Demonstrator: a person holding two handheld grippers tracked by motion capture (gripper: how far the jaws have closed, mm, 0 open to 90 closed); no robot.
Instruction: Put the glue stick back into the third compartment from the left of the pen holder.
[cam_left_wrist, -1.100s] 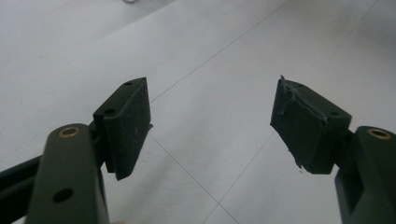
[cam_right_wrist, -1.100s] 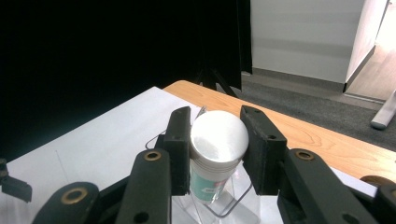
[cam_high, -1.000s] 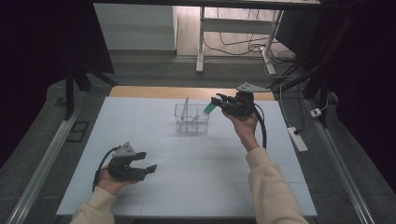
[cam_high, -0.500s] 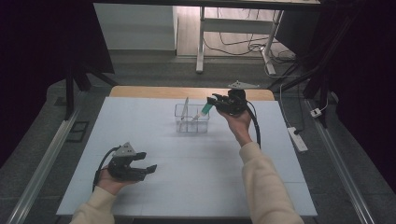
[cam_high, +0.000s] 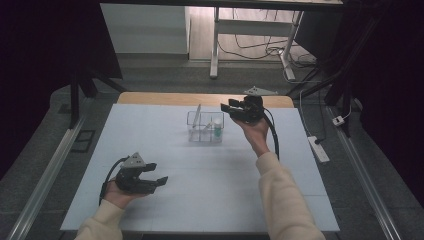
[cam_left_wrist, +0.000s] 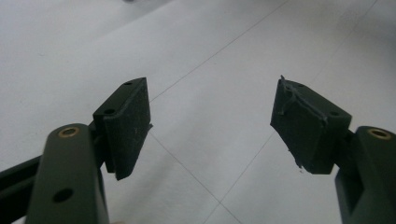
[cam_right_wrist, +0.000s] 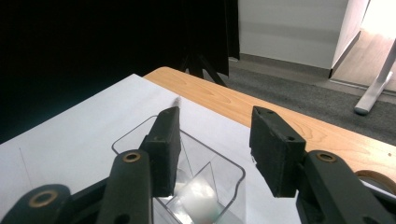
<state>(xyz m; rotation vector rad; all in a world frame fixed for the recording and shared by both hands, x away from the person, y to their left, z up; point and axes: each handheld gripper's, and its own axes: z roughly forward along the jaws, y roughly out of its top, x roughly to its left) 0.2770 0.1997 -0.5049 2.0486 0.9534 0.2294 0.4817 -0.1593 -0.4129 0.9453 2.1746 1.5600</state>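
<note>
High view: one clear organizer (cam_high: 205, 127) sits on the white mat (cam_high: 200, 200); you hold your right gripper (cam_high: 231, 110) released at its 2 o'clock, your left gripper (cam_high: 156, 183) released toward 7 o'clock. One green-and-white bottle (cam_high: 217, 128) stands inside. Left gripper view: your jaws gape over bare mat. Right gripper view: the bottle's white cap (cam_right_wrist: 198, 201) is blurred, part-hidden behind your left jaw.

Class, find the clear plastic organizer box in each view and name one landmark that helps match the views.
High view: clear box, centre of the table, beside the right gripper.
Left gripper view: not in it.
Right gripper view: bottom centre, under the open jaws.
Shared landmark: the white table mat with thin lines.
</note>
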